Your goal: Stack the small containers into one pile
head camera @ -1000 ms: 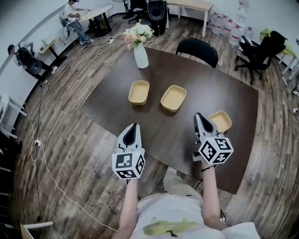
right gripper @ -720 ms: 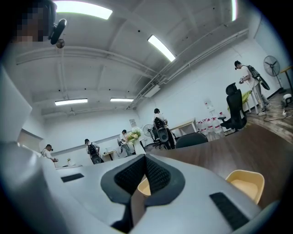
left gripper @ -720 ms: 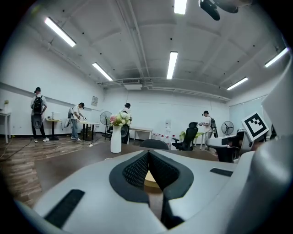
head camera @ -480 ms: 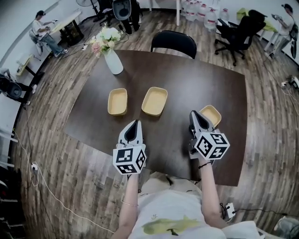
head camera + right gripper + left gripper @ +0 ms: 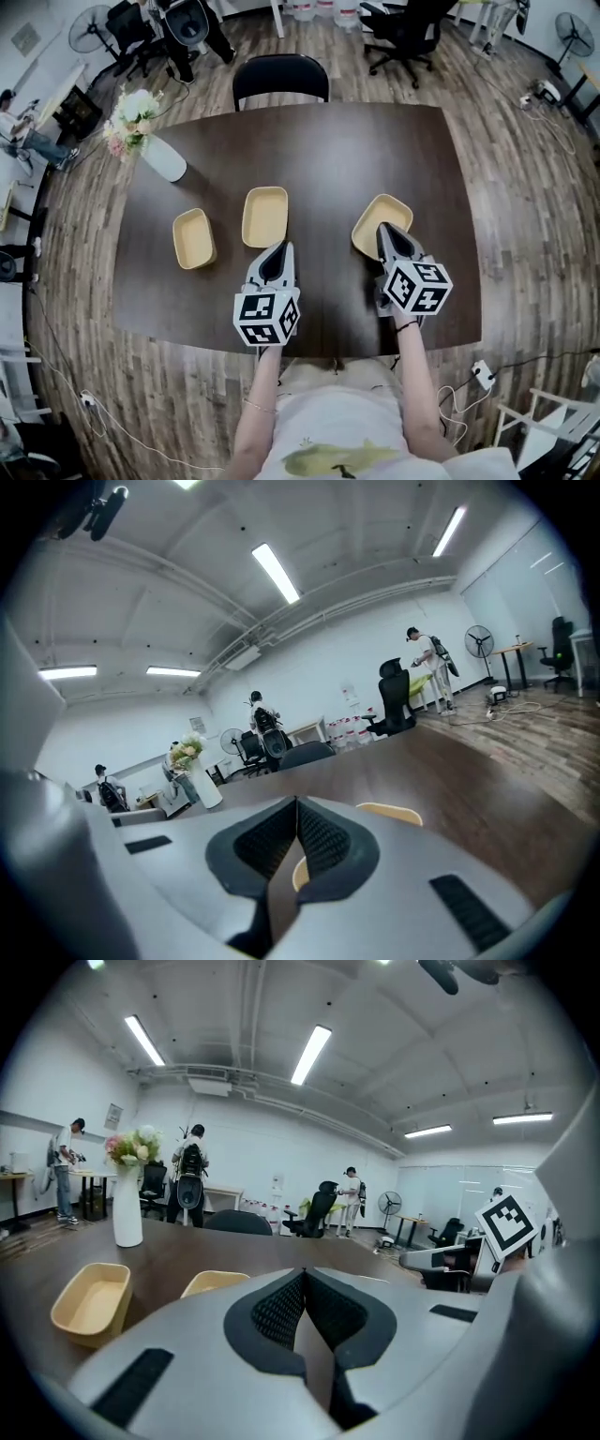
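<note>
Worktop [image 5: 328, 150] of dark wood carries three small tan containers, all separate and open side up. The left container [image 5: 193, 238] lies near the middle container [image 5: 265, 216], and the right container [image 5: 373, 221] sits well apart from both. The left tool [image 5: 277, 247] hangs just on the near side of the middle container, its jaws clenched together on nothing. The right tool [image 5: 385, 230] has its tip at the near edge of the right container, its jaws also clenched and empty; whether it touches cannot be told. A white vase of flowers [image 5: 159, 155] stands at the far left.
</note>
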